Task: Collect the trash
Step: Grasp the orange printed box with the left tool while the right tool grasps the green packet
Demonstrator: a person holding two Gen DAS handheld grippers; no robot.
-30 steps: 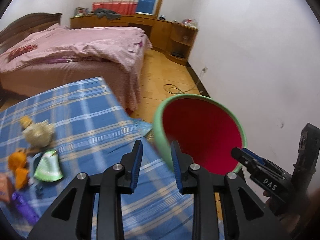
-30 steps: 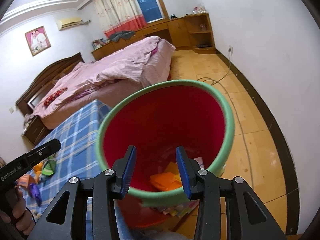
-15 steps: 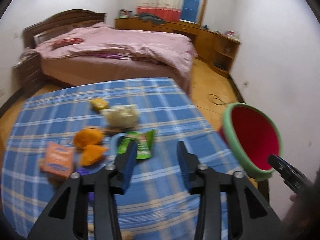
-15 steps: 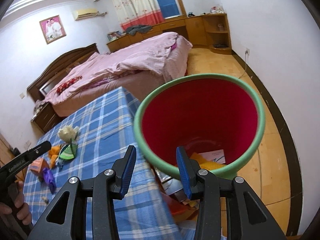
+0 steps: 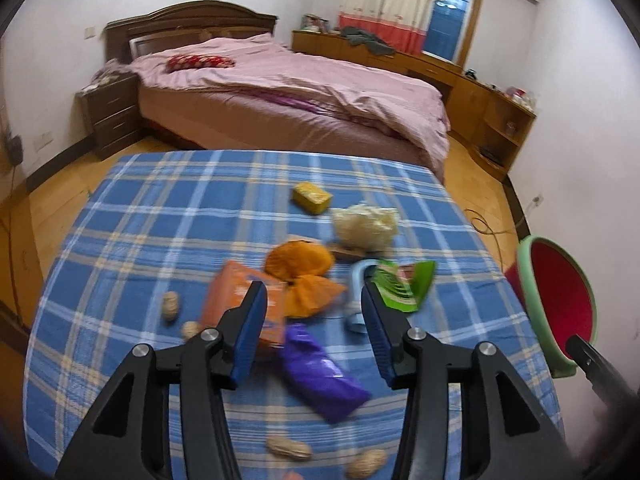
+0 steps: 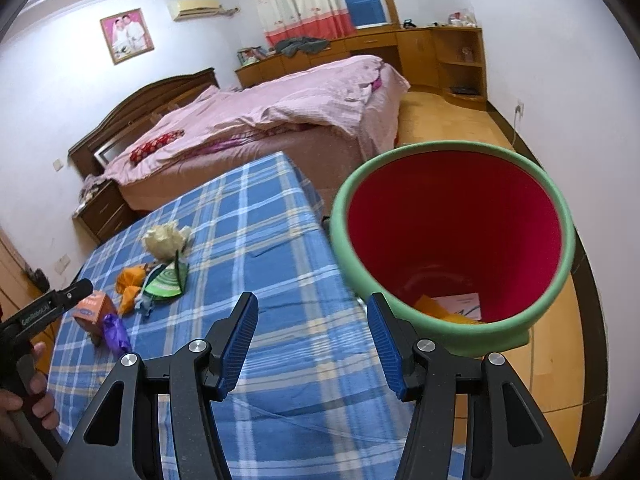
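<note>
Trash lies on the blue plaid table (image 5: pixel 168 216): an orange wrapper (image 5: pixel 300 264), an orange box (image 5: pixel 236 296), a purple wrapper (image 5: pixel 320 372), a green packet (image 5: pixel 400 284), crumpled white paper (image 5: pixel 366 222), a yellow box (image 5: pixel 312 198) and peanuts (image 5: pixel 290 448). My left gripper (image 5: pixel 312 292) hovers over this pile, jaws opening, nothing between them. My right gripper (image 6: pixel 312 304) hangs over the table's edge beside the green bin (image 6: pixel 340 216), jaws opening and empty. The bin's red inside holds orange and white scraps (image 6: pixel 460 306).
A pink bed (image 5: pixel 280 92) stands behind the table, with wooden cabinets (image 5: pixel 492 120) along the far wall. A cable (image 5: pixel 486 224) lies on the wooden floor. A hand (image 6: pixel 24 396) holds the left gripper's handle. The bin (image 5: pixel 560 308) stands off the table's right edge.
The left view swung from the bin to the trash pile on the table. The right view drew back from the bin, showing more table. Both pairs of jaws widened.
</note>
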